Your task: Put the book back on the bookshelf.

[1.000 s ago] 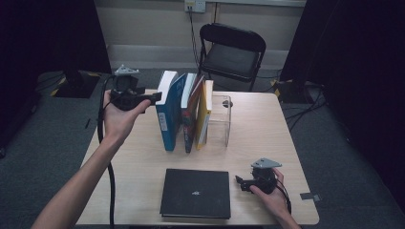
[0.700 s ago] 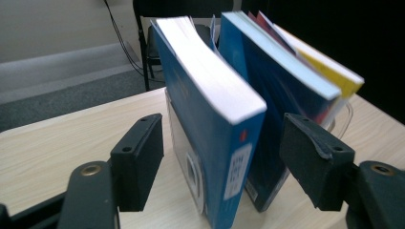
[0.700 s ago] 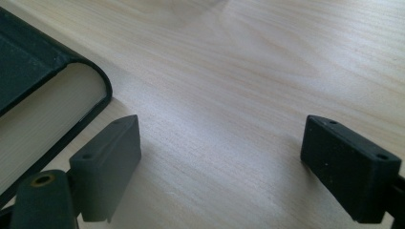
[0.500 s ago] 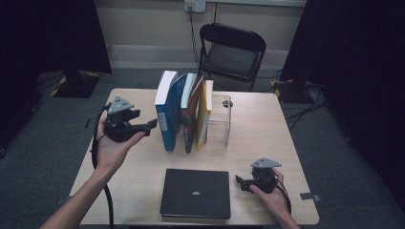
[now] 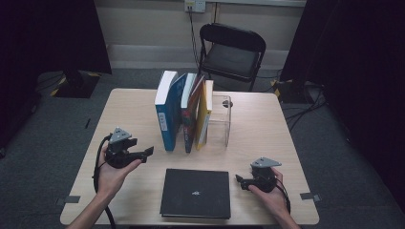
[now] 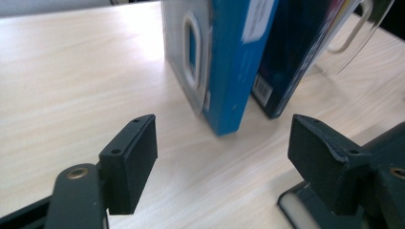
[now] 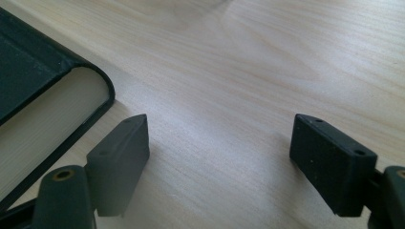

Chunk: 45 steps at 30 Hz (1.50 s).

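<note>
A black book (image 5: 195,192) lies flat at the table's front middle. Behind it stand a blue book (image 5: 167,114), a dark book (image 5: 190,117) and a yellow book (image 5: 204,117), leaning against a clear stand (image 5: 222,119). My left gripper (image 5: 148,152) hovers low, left of the black book, pointing at the blue book (image 6: 234,57). Its jaws have just been opening and are open, with nothing between them (image 6: 224,162). My right gripper (image 5: 239,181) rests just right of the black book (image 7: 38,95). Its jaws have just been closing a little but stay open and empty (image 7: 219,157).
The wooden table (image 5: 267,129) has bare room at its left and right sides. A black folding chair (image 5: 231,55) stands behind the far edge. Cables trail from both grippers toward the front edge. Dark curtains hang on both sides.
My left hand has come down and toward the front from beside the top of the blue book to low over the table. The right hand has stayed put.
</note>
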Available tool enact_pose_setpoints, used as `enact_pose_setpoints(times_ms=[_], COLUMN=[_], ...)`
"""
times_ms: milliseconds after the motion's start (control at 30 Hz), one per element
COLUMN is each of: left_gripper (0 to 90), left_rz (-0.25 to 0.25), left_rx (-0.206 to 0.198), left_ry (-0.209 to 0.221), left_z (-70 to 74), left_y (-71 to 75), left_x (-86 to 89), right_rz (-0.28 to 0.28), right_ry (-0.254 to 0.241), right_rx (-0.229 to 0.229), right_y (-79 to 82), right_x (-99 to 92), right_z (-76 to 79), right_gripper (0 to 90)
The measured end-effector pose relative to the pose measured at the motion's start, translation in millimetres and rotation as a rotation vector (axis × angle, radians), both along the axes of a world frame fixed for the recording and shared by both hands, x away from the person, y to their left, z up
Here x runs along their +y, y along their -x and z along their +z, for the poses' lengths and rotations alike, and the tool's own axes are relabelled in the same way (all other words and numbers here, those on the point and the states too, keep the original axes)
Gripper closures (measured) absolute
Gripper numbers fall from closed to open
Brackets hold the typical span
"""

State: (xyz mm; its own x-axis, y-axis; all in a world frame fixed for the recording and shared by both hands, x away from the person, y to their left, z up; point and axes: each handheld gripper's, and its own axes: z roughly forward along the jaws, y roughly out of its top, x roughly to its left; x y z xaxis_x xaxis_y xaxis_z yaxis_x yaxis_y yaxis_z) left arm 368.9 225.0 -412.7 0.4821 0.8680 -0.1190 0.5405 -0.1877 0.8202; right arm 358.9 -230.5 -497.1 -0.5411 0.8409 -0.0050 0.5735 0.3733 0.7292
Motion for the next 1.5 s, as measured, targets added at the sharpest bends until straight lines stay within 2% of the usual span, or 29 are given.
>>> enact_pose_setpoints(times_ms=[33, 67, 100, 133, 167, 200, 233, 267, 367, 400, 433, 500, 533, 567, 633, 700, 733, 767, 800, 833, 867, 933, 1000, 1033, 1167, 1200, 1233, 1400, 1500], left_gripper=[24.5, 23.6, 22.8, 22.8, 22.8, 22.7, 22.3, 21.3, 19.0, 19.9, 19.5, 19.0, 19.2, 18.5, 17.3, 16.2, 16.2, 16.3, 16.3, 16.1, 16.1, 15.9, 14.6, 14.4, 14.3, 14.4, 14.4, 12.3, 11.0], left_rz=[0.0, 0.002, 0.002, -0.003, -0.003, 0.012, 0.012, -0.025, -0.022, -0.017, -0.017, -0.021, -0.008, -0.008, 0.004, 0.011, 0.013, 0.013, 0.009, 0.009, 0.014, 0.026, 0.019, 0.019, 0.047, 0.037, 0.037, 0.051, 0.057], left_rx=[0.0, 0.012, 0.012, 0.032, 0.032, 0.043, 0.043, 0.026, 0.047, 0.052, 0.052, 0.05, 0.047, 0.047, 0.026, 0.018, 0.033, 0.033, 0.041, 0.041, 0.069, 0.079, 0.05, 0.05, 0.068, 0.071, 0.071, 0.077, 0.081], left_ry=[0.0, -0.014, -0.014, -0.041, -0.041, -0.092, -0.092, -0.099, -0.102, -0.13, -0.13, -0.169, -0.169, -0.169, -0.198, -0.201, -0.224, -0.224, -0.221, -0.221, -0.247, -0.196, -0.199, -0.199, -0.158, -0.168, -0.168, -0.171, -0.164], left_z=[0.0, -11.1, -11.1, -18.5, -18.5, -28.2, -28.2, -36.0, -42.4, -48.4, -48.4, -56.0, -61.0, -61.0, -63.1, -66.8, -72.4, -72.4, -76.8, -76.8, -81.2, -84.8, -86.9, -86.9, -88.5, -88.1, -88.1, -88.2, -88.5], left_y=[0.0, 2.1, 2.1, 3.4, 3.4, 8.1, 8.1, 13.3, 15.7, 17.1, 17.1, 16.5, 15.7, 15.7, 15.0, 14.7, 13.5, 13.5, 13.0, 13.0, 11.9, 11.7, 12.3, 12.3, 13.9, 15.1, 15.1, 15.2, 15.1], left_x=[0.0, 1.9, 1.9, 1.9, 1.9, 0.2, 0.2, 1.2, 0.5, -1.2, -1.2, -2.6, -3.9, -3.9, -4.6, -4.3, -5.3, -5.3, -5.7, -5.7, -6.6, -5.1, -4.1, -4.1, -3.5, -3.2, -3.2, -3.3, -3.7], right_rz=[0.0, 0.004, 0.004, 0.008, 0.008, 0.012, 0.012, 0.014, 0.016, 0.017, 0.017, 0.021, 0.034, 0.034, 0.045, 0.067, 0.071, 0.071, 0.09, 0.09, 0.111, 0.122, 0.136, 0.136, 0.157, 0.167, 0.167, 0.178, 0.182], right_ry=[0.0, -0.002, -0.002, -0.011, -0.011, -0.017, -0.019, -0.023, -0.033, -0.043, -0.043, -0.054, -0.074, -0.074, -0.091, -0.122, -0.132, -0.132, -0.152, -0.152, -0.174, -0.195, -0.198, -0.198, -0.202, -0.204, -0.204, -0.218, -0.216], right_rx=[0.0, 0.001, 0.001, 0.008, 0.008, 0.013, 0.012, 0.01, 0.006, -0.001, -0.001, -0.015, -0.037, -0.037, -0.058, -0.099, -0.113, -0.113, -0.14, -0.14, -0.164, -0.182, -0.203, -0.203, -0.232, -0.237, -0.237, -0.247, -0.248], right_y=[0.0, -0.5, -0.5, -0.5, -0.5, -0.5, -0.5, -0.5, -0.4, -0.1, -0.1, -0.1, -0.7, -0.7, -2.6, -9.4, -11.8, -11.8, -16.3, -16.3, -20.7, -25.8, -31.0, -31.0, -42.0, -48.7, -48.7, -69.4, -74.3], right_x=[0.0, 0.3, 0.3, 0.6, 0.6, 0.9, 1.0, 1.0, 0.9, 1.6, 1.6, 4.4, 7.8, 7.8, 12.5, 23.4, 27.5, 27.5, 36.5, 36.5, 44.8, 52.2, 59.8, 59.8, 74.9, 82.0, 82.0, 102.2, 107.3], right_z=[0.0, 0.3, 0.3, 1.2, 1.2, 1.9, 2.4, 3.2, 5.5, 8.4, 8.4, 13.1, 20.0, 20.0, 27.8, 43.9, 48.9, 48.9, 59.5, 59.5, 69.9, 79.6, 88.9, 88.9, 105.4, 110.3, 110.3, 113.4, 114.5], right_gripper=[21.2, 21.9, 21.9, 23.4, 23.4, 24.3, 24.5, 24.9, 25.6, 26.1, 26.1, 26.7, 27.6, 27.6, 27.8, 29.8, 31.3, 31.3, 34.0, 34.0, 35.1, 35.5, 35.1, 35.1, 34.5, 35.4, 35.4, 39.4, 41.6])
